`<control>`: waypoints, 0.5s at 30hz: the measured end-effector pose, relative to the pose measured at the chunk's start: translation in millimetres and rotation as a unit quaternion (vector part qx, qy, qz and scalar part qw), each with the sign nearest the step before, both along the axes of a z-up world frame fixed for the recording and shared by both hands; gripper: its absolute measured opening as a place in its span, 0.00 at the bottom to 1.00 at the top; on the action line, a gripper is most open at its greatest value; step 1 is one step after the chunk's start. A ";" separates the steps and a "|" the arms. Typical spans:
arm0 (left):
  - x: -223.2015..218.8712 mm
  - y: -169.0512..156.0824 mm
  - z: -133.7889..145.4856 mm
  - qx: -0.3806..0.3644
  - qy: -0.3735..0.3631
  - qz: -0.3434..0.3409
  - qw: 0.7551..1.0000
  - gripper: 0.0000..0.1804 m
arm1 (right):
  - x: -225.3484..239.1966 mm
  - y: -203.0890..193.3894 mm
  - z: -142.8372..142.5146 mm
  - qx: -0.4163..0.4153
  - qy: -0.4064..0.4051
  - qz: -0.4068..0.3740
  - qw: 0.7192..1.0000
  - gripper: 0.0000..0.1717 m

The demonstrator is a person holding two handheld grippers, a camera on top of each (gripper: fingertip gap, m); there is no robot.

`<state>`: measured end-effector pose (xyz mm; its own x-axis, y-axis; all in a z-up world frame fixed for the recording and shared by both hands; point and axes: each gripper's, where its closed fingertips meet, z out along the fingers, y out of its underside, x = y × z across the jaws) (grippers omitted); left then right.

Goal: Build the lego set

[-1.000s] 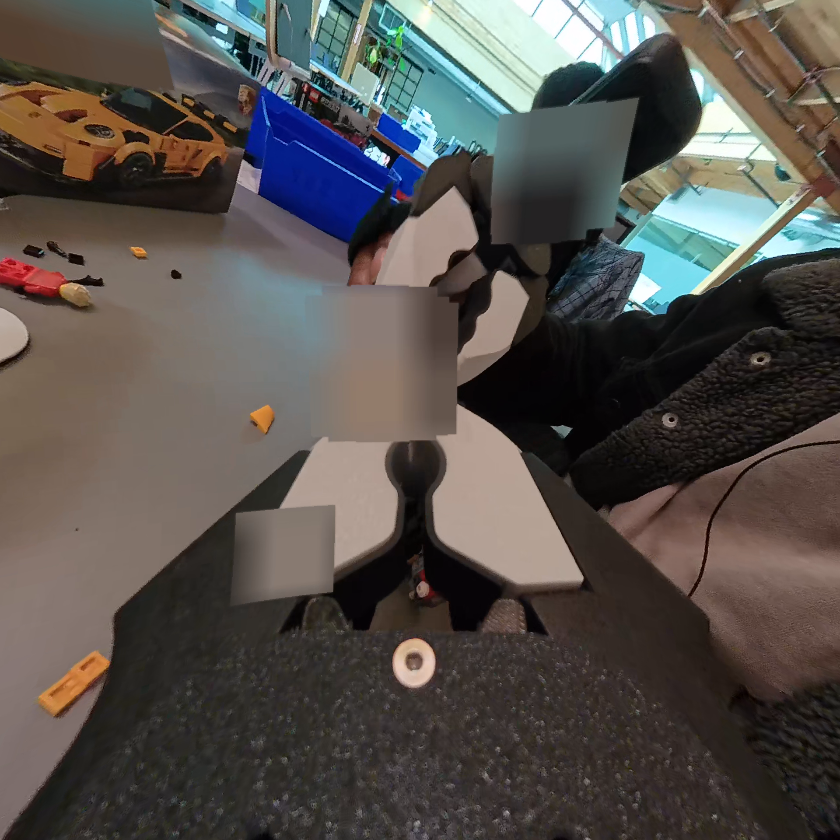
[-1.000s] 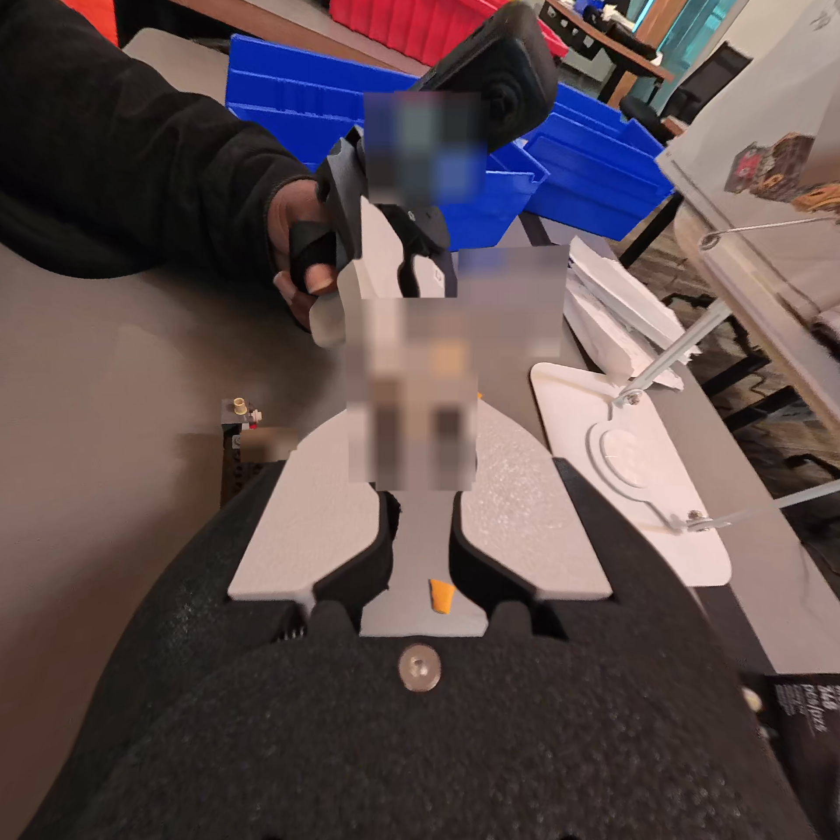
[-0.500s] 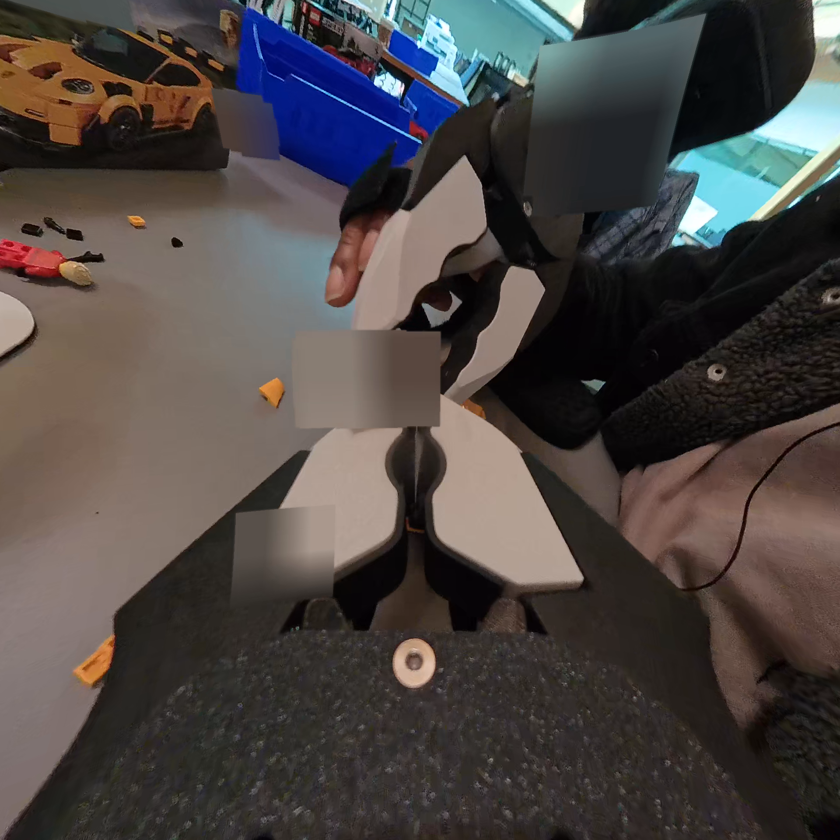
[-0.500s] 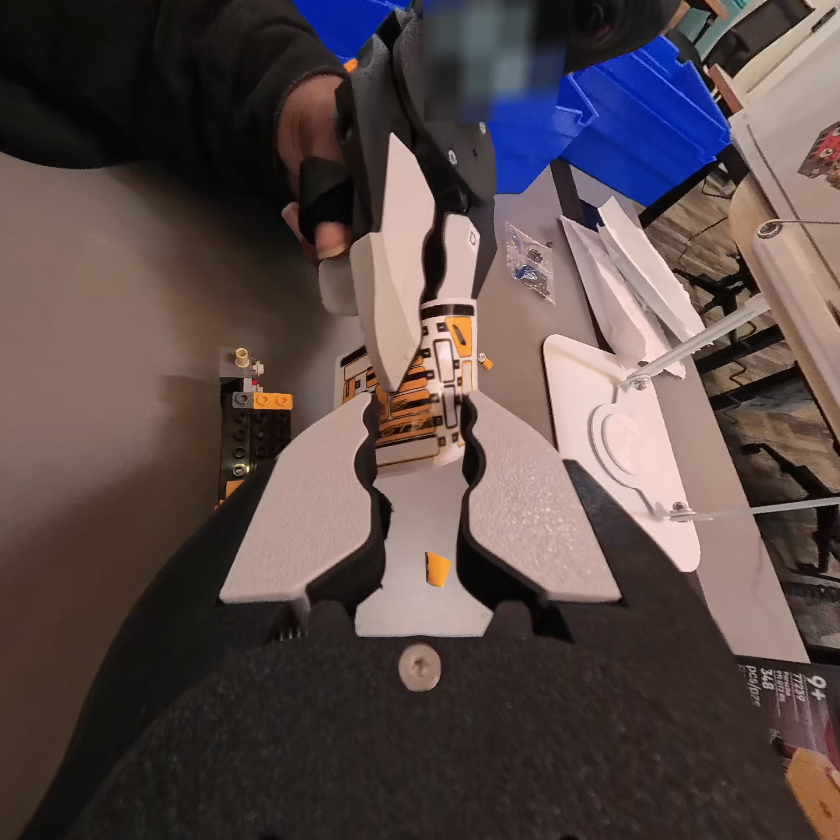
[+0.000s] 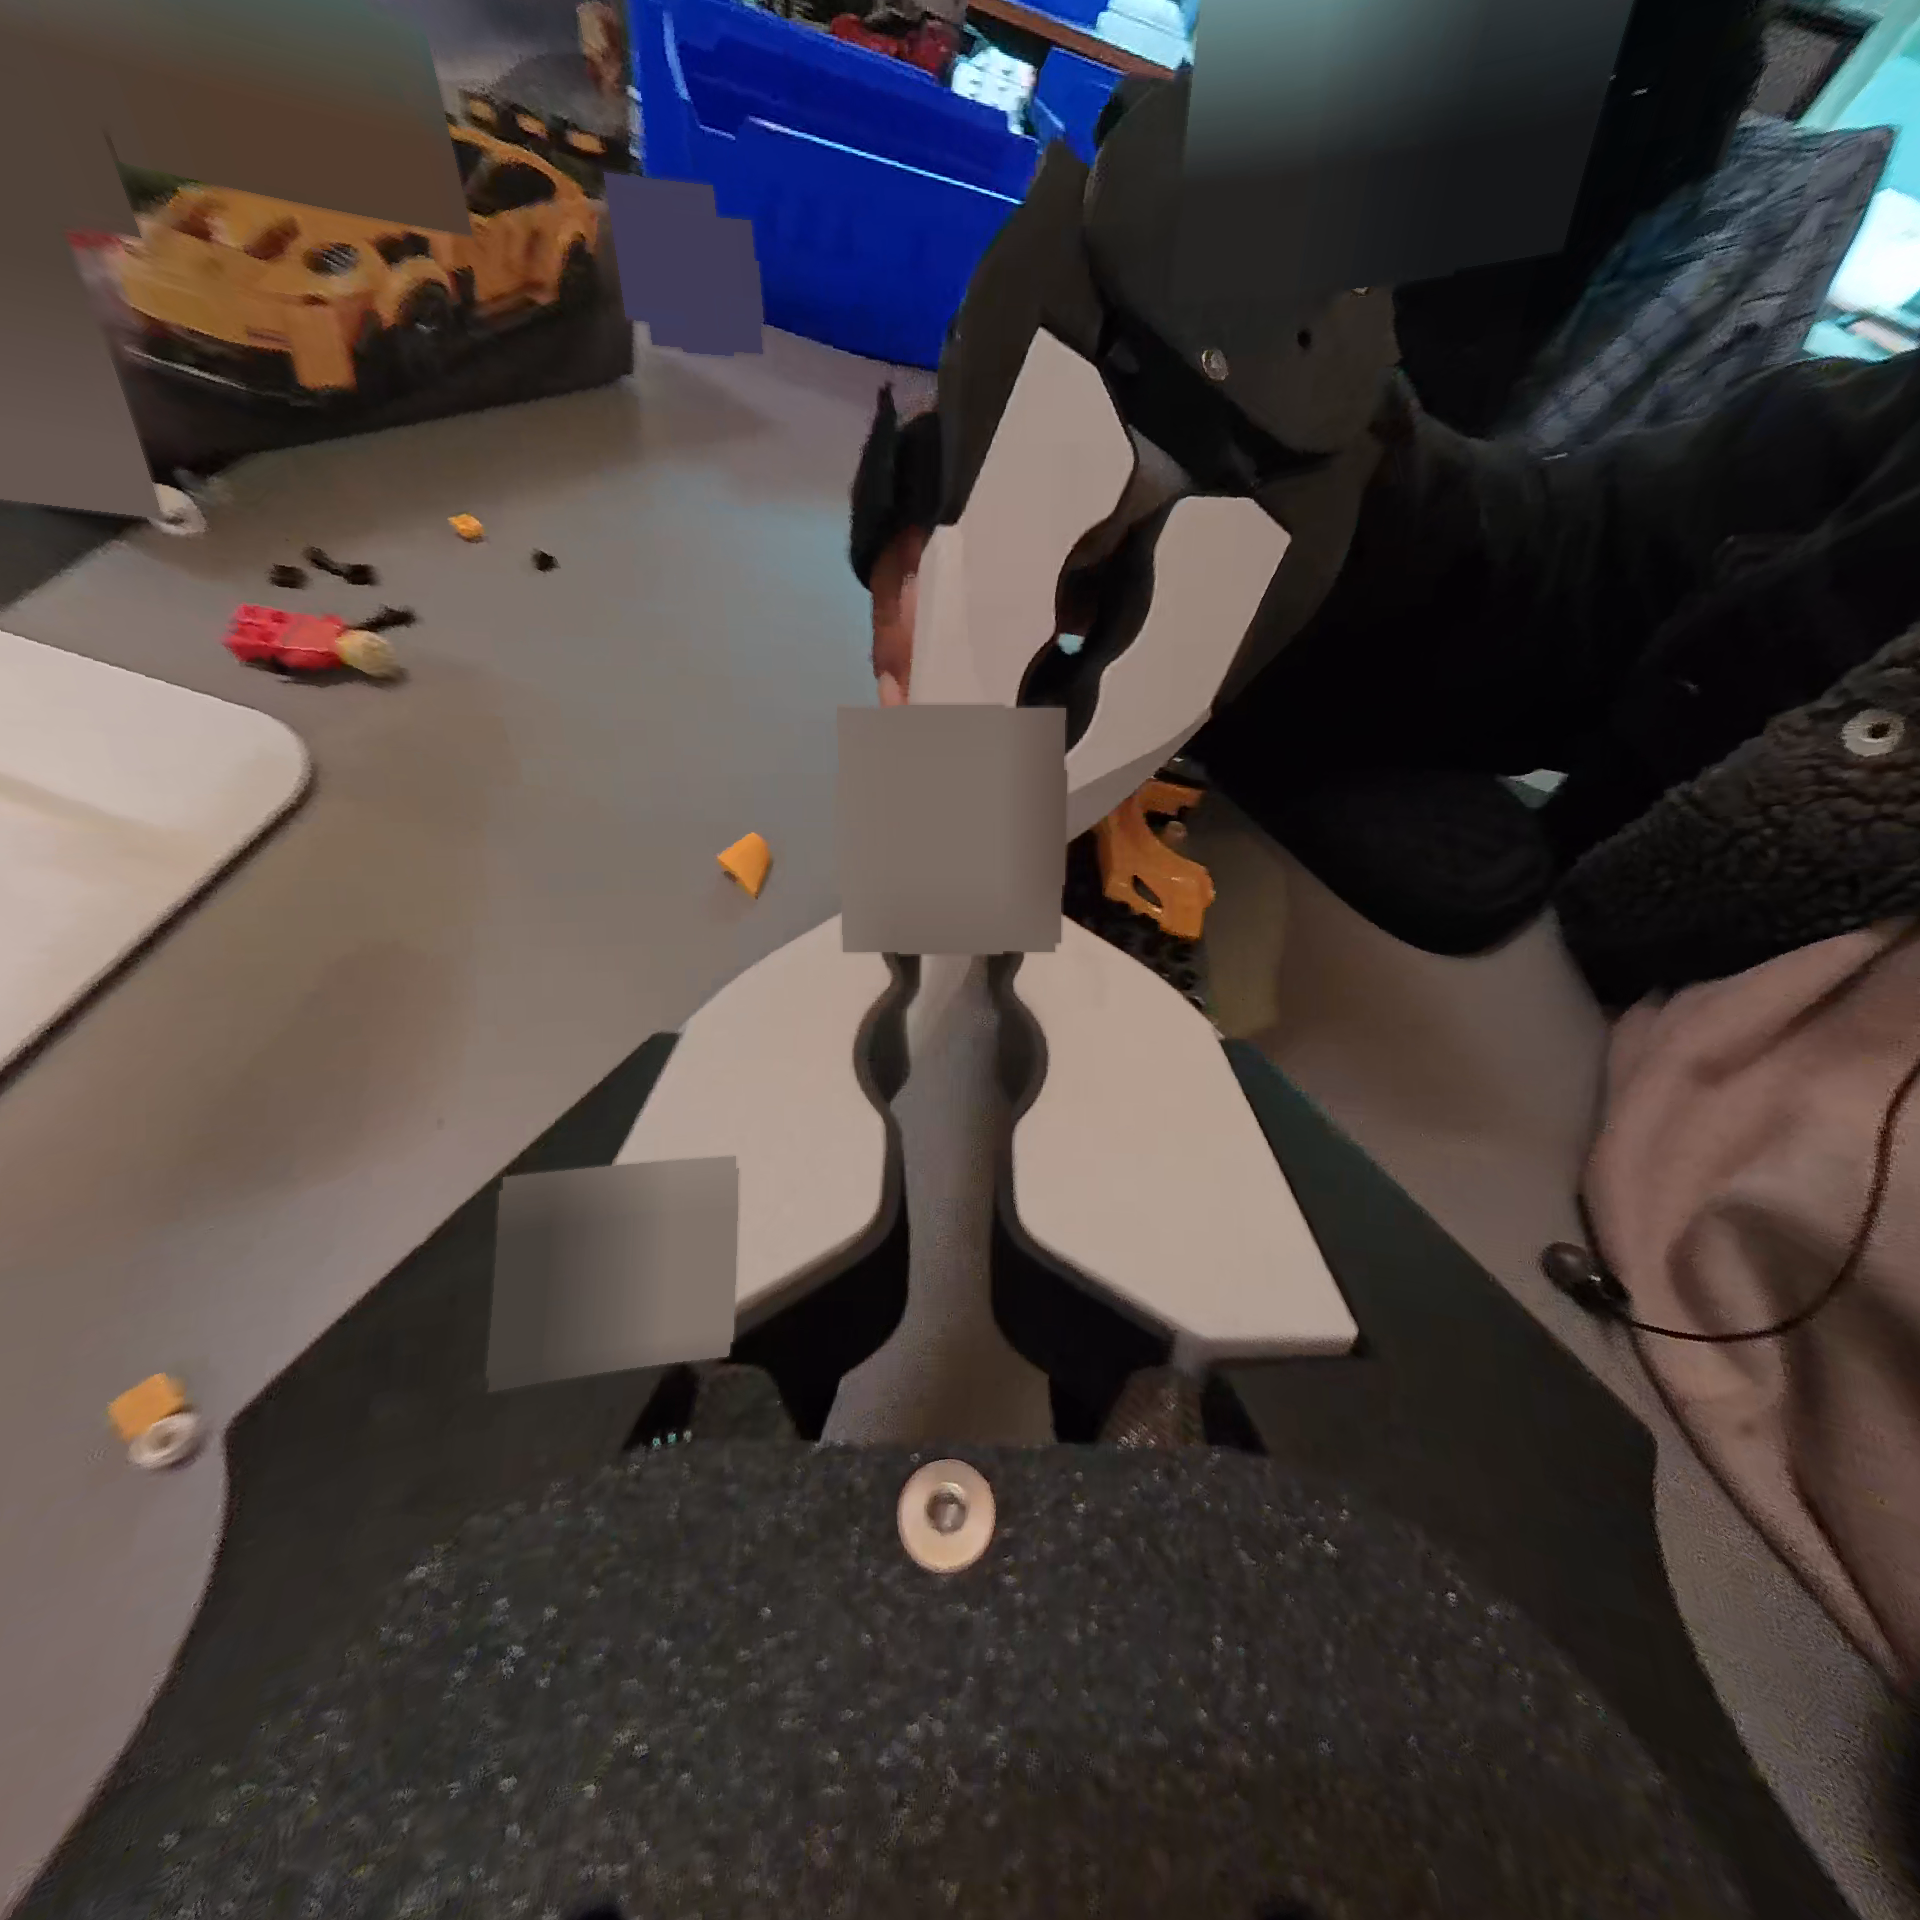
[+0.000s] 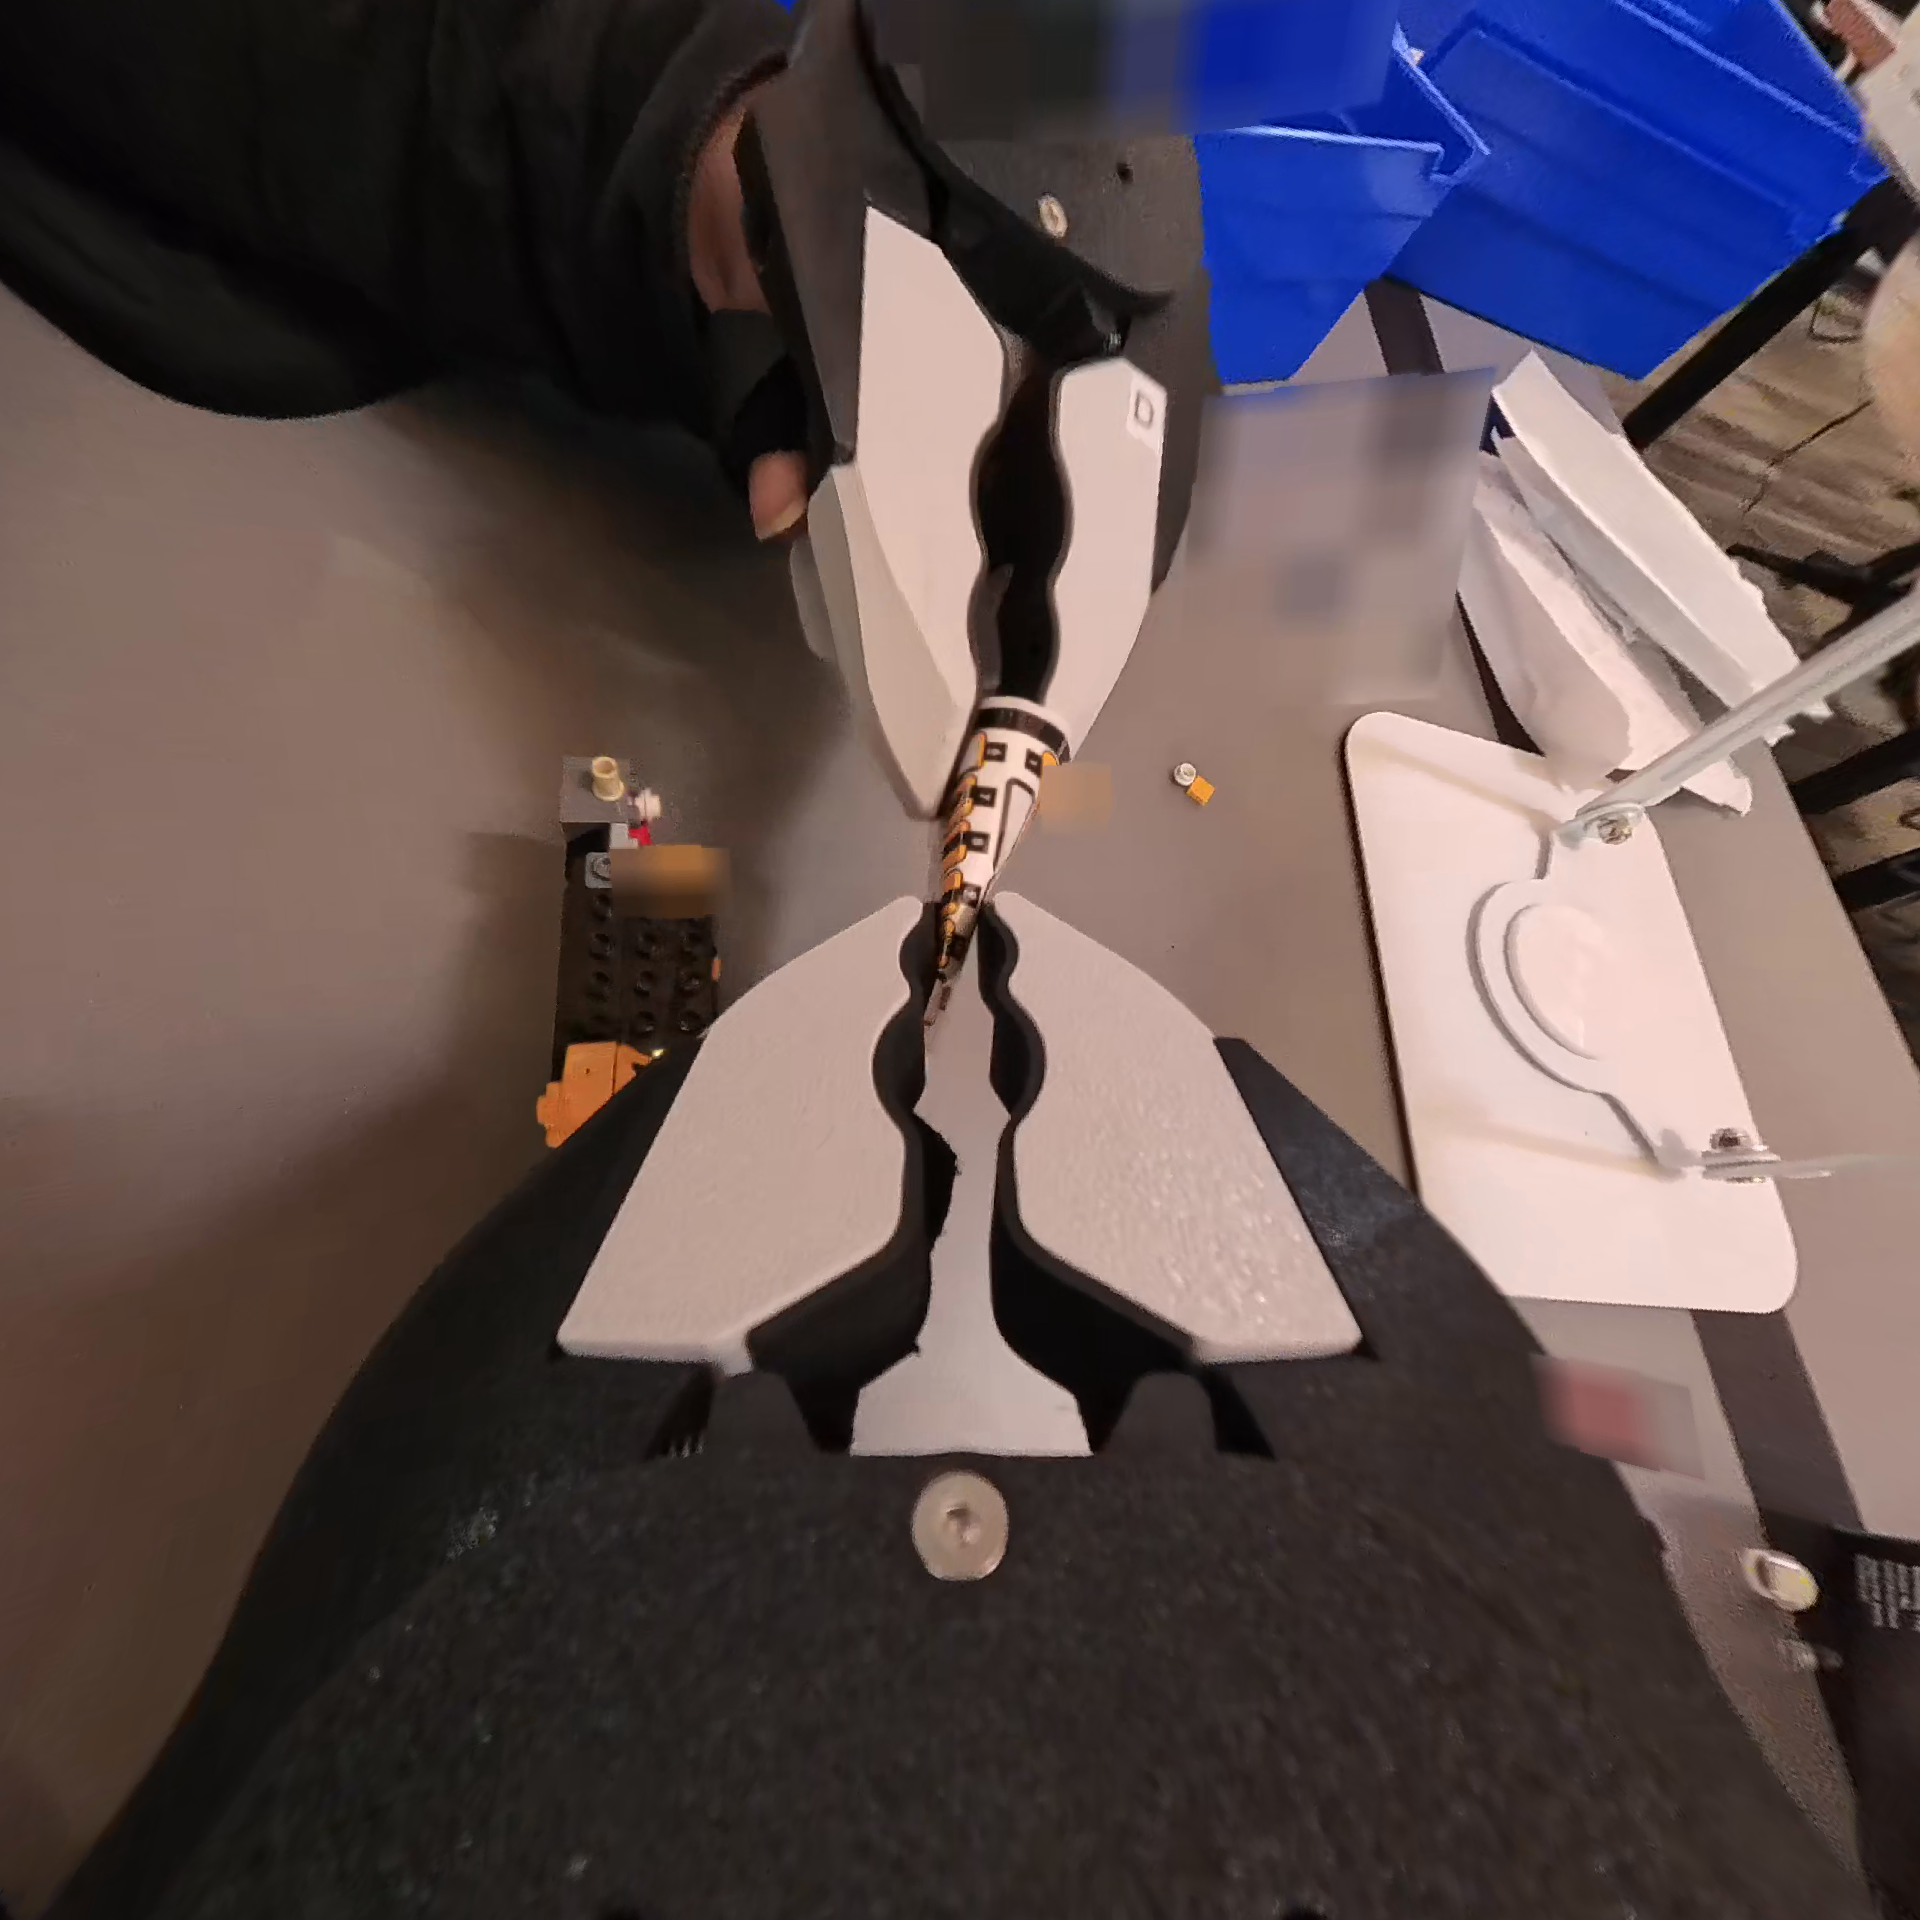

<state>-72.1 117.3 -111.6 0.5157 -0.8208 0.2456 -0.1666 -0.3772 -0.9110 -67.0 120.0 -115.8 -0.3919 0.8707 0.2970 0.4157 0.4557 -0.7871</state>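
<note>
Sticker sheet (image 6: 987, 821): pinched between right gripper (image 6: 961, 920) and left gripper (image 6: 1003, 727), both jaws nearly closed on it. Risk: tearing if pulled apart.

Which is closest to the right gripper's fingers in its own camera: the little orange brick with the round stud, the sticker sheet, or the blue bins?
1. Sticker sheet: between the fingers.
2. Orange brick: ahead, right.
3. Blue bins: far back, right.

Grey table (image 5: 436, 935) carries scattered orange bricks (image 5: 746, 860), a red brick piece (image 5: 296, 642), a white plate (image 6: 1558, 1039), a black-and-orange brick build (image 6: 634, 966), and a car-picture box (image 5: 343, 301) beside blue bins (image 5: 831, 197).
</note>
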 end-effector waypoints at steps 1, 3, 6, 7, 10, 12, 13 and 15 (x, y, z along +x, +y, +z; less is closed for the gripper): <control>-4.1 3.2 2.8 0.013 0.005 0.013 1.000 0.09 | 0.6 1.7 0.5 -0.010 0.000 -0.002 1.000 0.04; -10.3 8.3 8.7 0.046 0.018 0.035 0.998 0.13 | 2.6 3.1 0.4 -0.029 -0.005 -0.003 1.000 0.04; -6.5 7.1 15.8 0.110 0.045 0.034 0.992 0.21 | 5.6 -2.0 -3.5 -0.055 -0.022 0.012 0.998 0.02; -2.1 4.5 15.3 0.124 0.056 0.025 0.990 0.22 | 5.9 -5.4 -4.8 -0.061 -0.026 0.019 0.998 0.02; 12.4 -5.2 5.2 0.142 0.096 -0.010 0.985 0.18 | 6.9 -17.7 -9.4 -0.073 -0.040 0.043 0.996 0.01; 18.4 -12.3 -4.7 0.138 0.125 -0.036 0.982 0.10 | 7.3 -21.1 -9.1 -0.079 -0.041 0.050 0.995 0.01; 19.8 -14.0 -6.7 0.139 0.131 -0.041 0.981 0.07 | 7.7 -21.3 -8.3 -0.083 -0.041 0.051 0.994 0.01; 20.6 -15.2 -7.2 0.131 0.130 -0.043 0.982 0.03 | 8.1 -21.6 -5.2 -0.097 -0.036 0.053 0.993 0.01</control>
<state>-51.5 102.1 -118.9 0.4595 -0.8812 -0.1108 -0.4279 -0.1103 -0.8971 -58.9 98.4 -120.9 -0.4988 0.8614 0.0961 0.4315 0.3430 -0.8344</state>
